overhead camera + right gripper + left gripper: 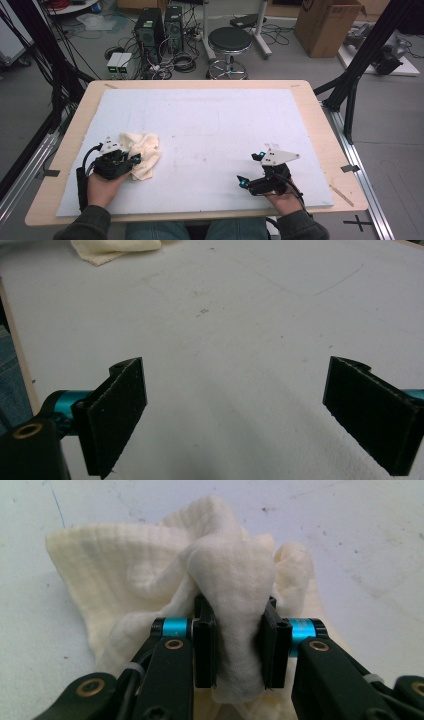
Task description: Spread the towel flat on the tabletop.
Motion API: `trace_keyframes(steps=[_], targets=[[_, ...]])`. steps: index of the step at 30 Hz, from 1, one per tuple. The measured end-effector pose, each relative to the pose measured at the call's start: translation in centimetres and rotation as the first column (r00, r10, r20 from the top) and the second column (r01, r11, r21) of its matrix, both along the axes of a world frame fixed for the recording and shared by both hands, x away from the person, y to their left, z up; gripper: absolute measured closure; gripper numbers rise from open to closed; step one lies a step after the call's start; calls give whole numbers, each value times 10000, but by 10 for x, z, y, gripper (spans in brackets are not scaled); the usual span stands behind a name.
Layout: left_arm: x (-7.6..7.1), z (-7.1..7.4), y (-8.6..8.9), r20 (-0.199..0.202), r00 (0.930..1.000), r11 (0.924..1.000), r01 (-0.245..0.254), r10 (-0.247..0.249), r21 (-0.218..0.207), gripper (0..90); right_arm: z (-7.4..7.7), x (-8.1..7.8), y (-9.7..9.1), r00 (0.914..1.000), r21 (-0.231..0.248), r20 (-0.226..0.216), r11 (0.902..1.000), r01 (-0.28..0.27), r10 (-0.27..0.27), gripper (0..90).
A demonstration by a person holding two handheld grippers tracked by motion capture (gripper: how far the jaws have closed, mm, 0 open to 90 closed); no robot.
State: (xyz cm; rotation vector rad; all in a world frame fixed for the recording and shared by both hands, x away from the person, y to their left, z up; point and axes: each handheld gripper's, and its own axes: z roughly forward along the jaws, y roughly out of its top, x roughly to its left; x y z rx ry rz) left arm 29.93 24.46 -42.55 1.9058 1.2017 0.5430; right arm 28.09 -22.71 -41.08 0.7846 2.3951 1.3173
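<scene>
no text, label, brand or number could be read in any of the views. the cardboard box (327, 25) on the floor carried a dark mark on its upper flap, too small and cut off to make out. a black cross (361, 221) of tape was stuck on the floor by the table's near right corner, a plain mark and not a letter.

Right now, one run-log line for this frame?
left gripper: shut on cloth, fold bunched between pads | right gripper: open, nothing between jaws, over white board | cloth: crumpled, on board at left
</scene>
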Motion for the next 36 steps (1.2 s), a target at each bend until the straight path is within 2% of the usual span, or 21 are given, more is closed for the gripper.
trace_keyframes(steps=[2,10,14,18,19,20,24,26,29,31,33,36], targets=[[-3,6,-5,186,9997,9999,146,-145,-43,726,0,0,0,10000,37,9,10000,10,-10,96],[-5,21,-19,409,9971,9978,647,-642,-116,727,2,0,-2,9999,103,110,9999,43,-44,96],[-6,32,-29,588,9940,9950,944,-924,-334,727,3,1,-3,9998,184,165,9998,111,-114,96],[-6,48,-46,787,9888,9894,1318,-1269,-606,727,4,1,-4,9998,236,186,9997,115,-120,96],[-6,48,-46,787,9888,9894,1318,-1269,-606,726,4,1,-4,9998,271,161,9995,134,-138,96],[-5,54,-52,834,9865,9864,1474,-1412,-733,726,5,1,-5,9997,268,191,9995,142,-147,96],[-2,63,-68,954,9822,9793,1719,-1620,-1066,725,5,2,-7,9996,313,220,9993,190,-197,96],[-2,64,-73,979,9808,9776,1792,-1687,-1105,725,6,2,-8,9995,378,243,9991,175,-184,96],[2,67,-91,953,9753,9701,2099,-1991,-1220,724,7,2,-9,9995,418,225,9989,213,-223,96],[6,66,-110,851,9735,9637,2231,-2124,-1466,724,7,3,-10,9993,481,304,9986,219,-234,96],[8,65,-116,829,9726,9627,2275,-2172,-1464,723,7,4,-11,9992,481,303,9986,232,-247,96],[18,56,-136,449,9729,9598,2310,-2267,-1592,719,7,5,-12,9991,562,314,9981,261,-279,96]])
